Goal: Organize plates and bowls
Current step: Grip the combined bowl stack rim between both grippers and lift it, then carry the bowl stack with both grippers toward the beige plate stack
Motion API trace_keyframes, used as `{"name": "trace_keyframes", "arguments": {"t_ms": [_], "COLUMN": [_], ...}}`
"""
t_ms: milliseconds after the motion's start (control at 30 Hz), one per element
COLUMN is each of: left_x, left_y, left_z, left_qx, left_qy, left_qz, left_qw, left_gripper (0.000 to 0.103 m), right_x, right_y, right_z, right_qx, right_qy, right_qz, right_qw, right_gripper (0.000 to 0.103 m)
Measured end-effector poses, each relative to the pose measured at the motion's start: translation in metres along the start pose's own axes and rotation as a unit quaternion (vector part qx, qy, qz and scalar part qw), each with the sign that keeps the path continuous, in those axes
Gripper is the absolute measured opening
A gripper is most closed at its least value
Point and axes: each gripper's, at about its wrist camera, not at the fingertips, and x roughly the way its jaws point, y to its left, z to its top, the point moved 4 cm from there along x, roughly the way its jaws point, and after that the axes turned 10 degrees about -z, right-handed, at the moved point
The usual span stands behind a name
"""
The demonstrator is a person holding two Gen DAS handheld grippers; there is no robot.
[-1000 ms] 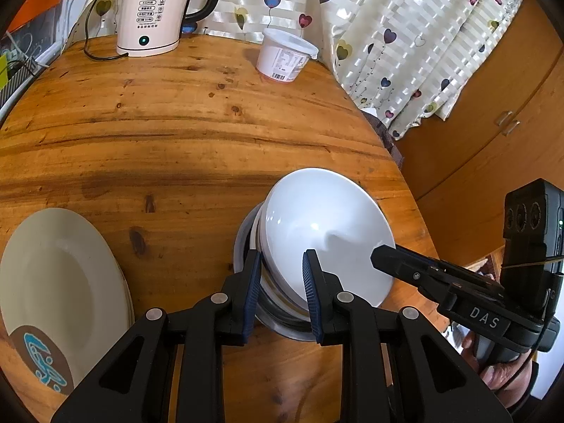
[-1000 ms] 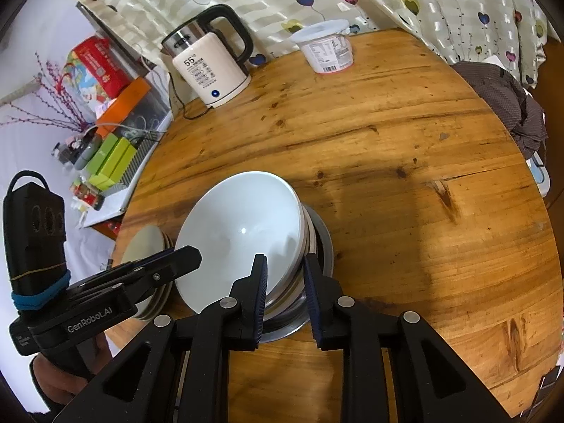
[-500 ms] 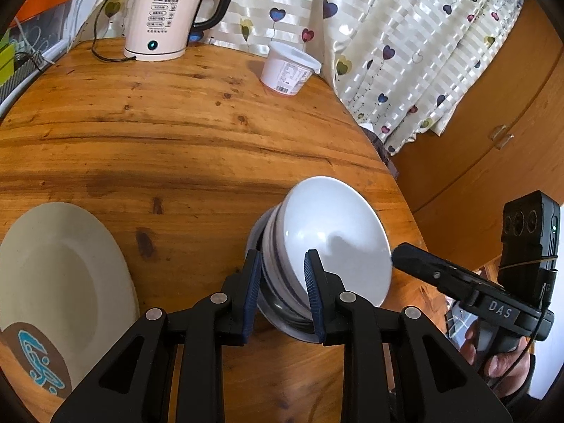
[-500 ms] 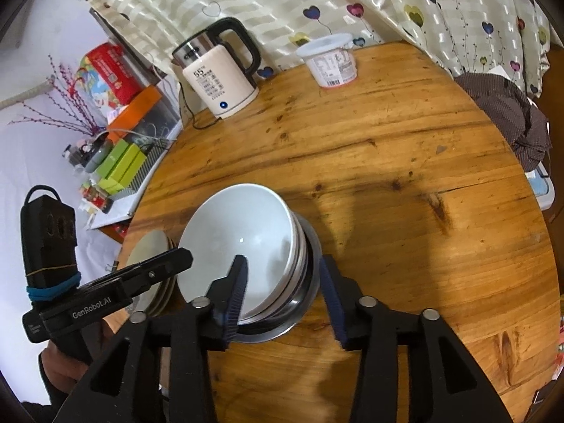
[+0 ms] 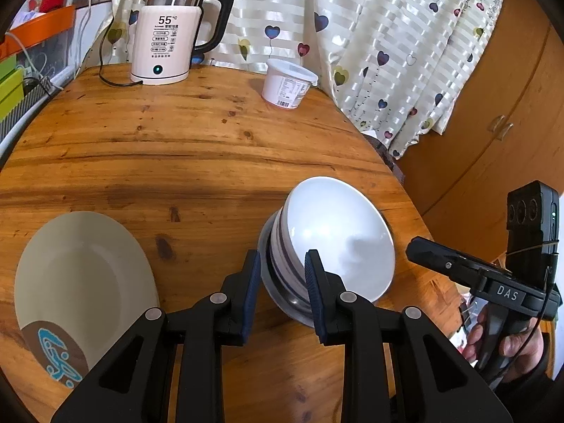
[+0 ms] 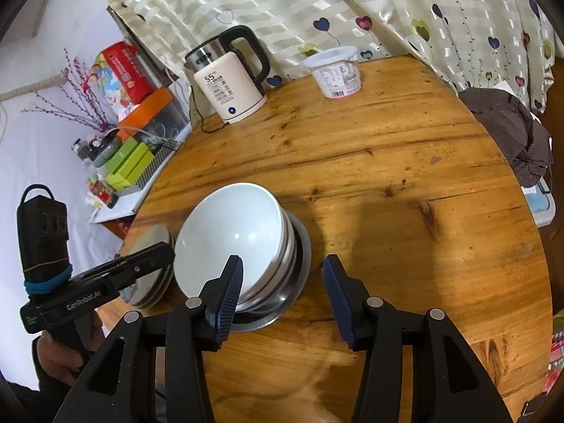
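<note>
bowl stack point(image 5: 331, 243) on wooden table point(image 5: 176, 162), left gripper point(image 5: 282, 275) pinching its rim, right gripper point(image 6: 282, 282) spread wide, plates point(image 5: 81, 282) alongside

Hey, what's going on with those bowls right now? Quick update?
Left gripper jaws shut on bowl stack rim. Right gripper open, clear. Plates beside. Nothing blocking.

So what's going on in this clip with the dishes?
A person with two handheld grippers is sorting dishes on a round wooden table. The left gripper straddles the rim of a bowl stack; whether it grips is unclear. The right gripper is open beside the stack. The plates sit to the left.
</note>
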Motion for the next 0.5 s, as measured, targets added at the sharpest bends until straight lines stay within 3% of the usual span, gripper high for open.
{"name": "trace_keyframes", "arguments": {"t_ms": [500], "left_x": [-0.009], "left_y": [0.01], "left_z": [-0.014], "left_qx": [0.005], "left_qy": [-0.009], "left_qz": [0.016], "left_qw": [0.9998], "left_gripper": [0.027], "right_x": [-0.004], "right_y": [0.0], "right_z": [-0.011], "right_qx": [0.005], "right_qy": [0.017], "right_qz": [0.034], "right_qw": [0.999], "right_gripper": [0.051]}}
